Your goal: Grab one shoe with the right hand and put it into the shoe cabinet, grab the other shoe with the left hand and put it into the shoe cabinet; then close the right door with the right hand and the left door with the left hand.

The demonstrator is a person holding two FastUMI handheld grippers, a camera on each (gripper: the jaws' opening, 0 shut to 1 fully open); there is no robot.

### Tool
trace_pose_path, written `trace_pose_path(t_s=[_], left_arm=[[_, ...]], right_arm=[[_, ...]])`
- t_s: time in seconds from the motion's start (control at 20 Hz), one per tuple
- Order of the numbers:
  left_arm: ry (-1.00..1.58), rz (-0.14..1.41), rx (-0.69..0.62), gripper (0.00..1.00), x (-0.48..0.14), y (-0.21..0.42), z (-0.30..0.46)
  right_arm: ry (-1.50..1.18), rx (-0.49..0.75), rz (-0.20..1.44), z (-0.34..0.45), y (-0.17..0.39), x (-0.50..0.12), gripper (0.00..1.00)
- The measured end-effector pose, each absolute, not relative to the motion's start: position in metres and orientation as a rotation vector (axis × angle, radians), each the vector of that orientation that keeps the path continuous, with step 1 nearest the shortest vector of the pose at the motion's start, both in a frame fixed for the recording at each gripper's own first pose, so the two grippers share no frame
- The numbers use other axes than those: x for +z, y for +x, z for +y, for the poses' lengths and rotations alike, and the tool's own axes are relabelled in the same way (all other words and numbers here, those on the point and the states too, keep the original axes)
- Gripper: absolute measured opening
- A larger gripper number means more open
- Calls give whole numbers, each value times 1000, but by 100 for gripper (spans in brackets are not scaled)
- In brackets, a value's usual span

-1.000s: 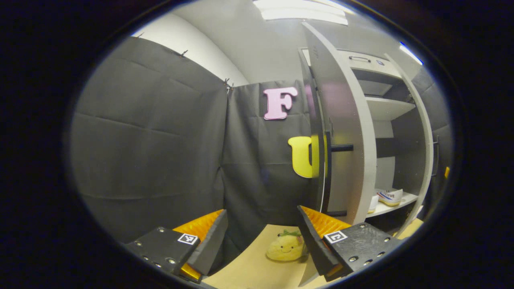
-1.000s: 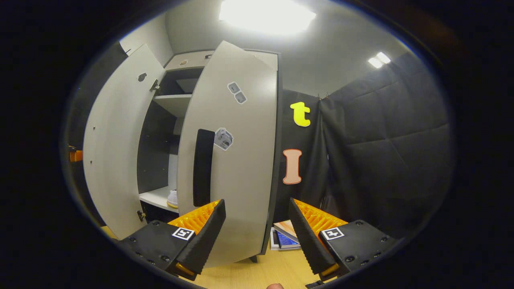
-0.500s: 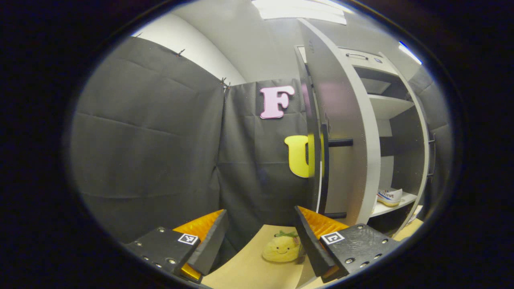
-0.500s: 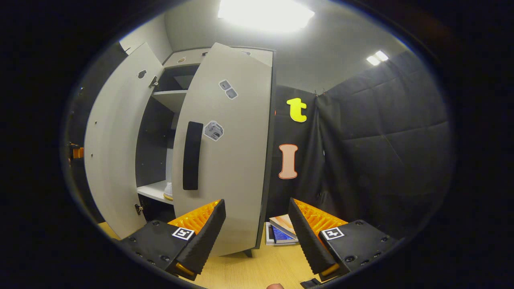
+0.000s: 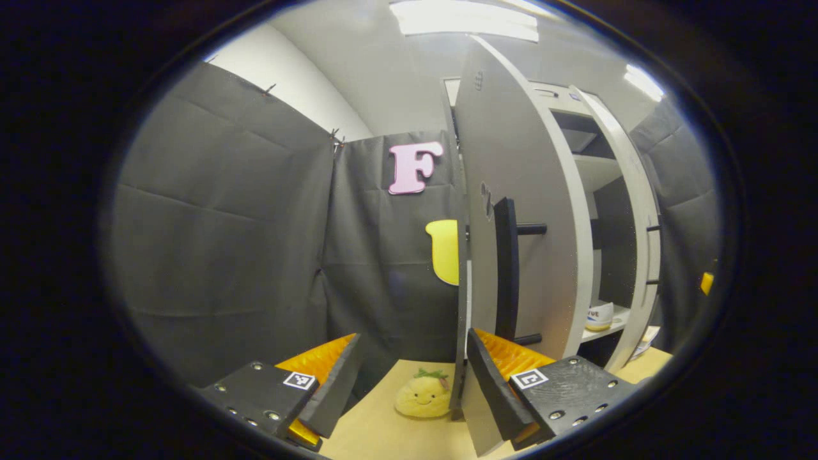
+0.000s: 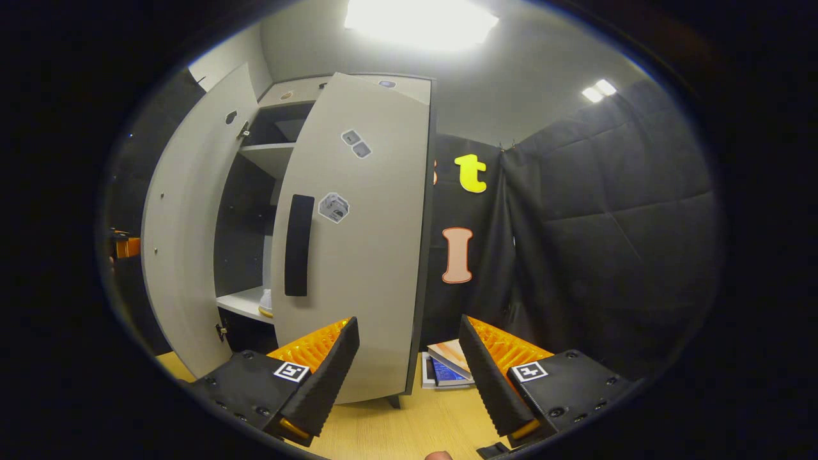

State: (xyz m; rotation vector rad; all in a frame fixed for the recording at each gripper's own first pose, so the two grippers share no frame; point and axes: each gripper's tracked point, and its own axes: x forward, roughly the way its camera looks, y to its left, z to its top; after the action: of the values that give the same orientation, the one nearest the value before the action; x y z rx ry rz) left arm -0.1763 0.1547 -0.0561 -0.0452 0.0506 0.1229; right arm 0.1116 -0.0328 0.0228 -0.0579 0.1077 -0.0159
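Shoe is shelved; both my tools, left and right, gape wide for nudging the doors shut.

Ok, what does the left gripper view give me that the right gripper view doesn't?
Left gripper view: a plush toy at the foot of the left door. Right gripper view: books lying by the foot of the right door. Both: the two doors part open, and a shoe on the shelf inside.
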Motion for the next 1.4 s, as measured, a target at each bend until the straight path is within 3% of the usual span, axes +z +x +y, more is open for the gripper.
trace_pose_path(t_s=[0.6, 0.65, 1.0, 1.15, 1.2, 1.4], left_arm=[[-66, 43, 2, 100, -52, -163, 91], [-70, 42, -10, 94, -51, -160, 83], [-99, 40, -122, 94, -54, -134, 5], [-67, 50, -124, 94, -60, -118, -18], [-62, 54, -117, 99, -62, -115, -20], [-92, 68, -122, 94, -61, -119, -20]], right_arm=[[-69, -40, 118, -52, 107, 19, 99], [-68, -42, 121, -54, 107, 18, 99], [-76, -59, 132, -68, 106, 14, 99], [-76, -56, 136, -68, 106, 13, 99], [-78, -56, 133, -70, 106, 12, 99], [-71, -46, 137, -70, 110, 10, 99]])
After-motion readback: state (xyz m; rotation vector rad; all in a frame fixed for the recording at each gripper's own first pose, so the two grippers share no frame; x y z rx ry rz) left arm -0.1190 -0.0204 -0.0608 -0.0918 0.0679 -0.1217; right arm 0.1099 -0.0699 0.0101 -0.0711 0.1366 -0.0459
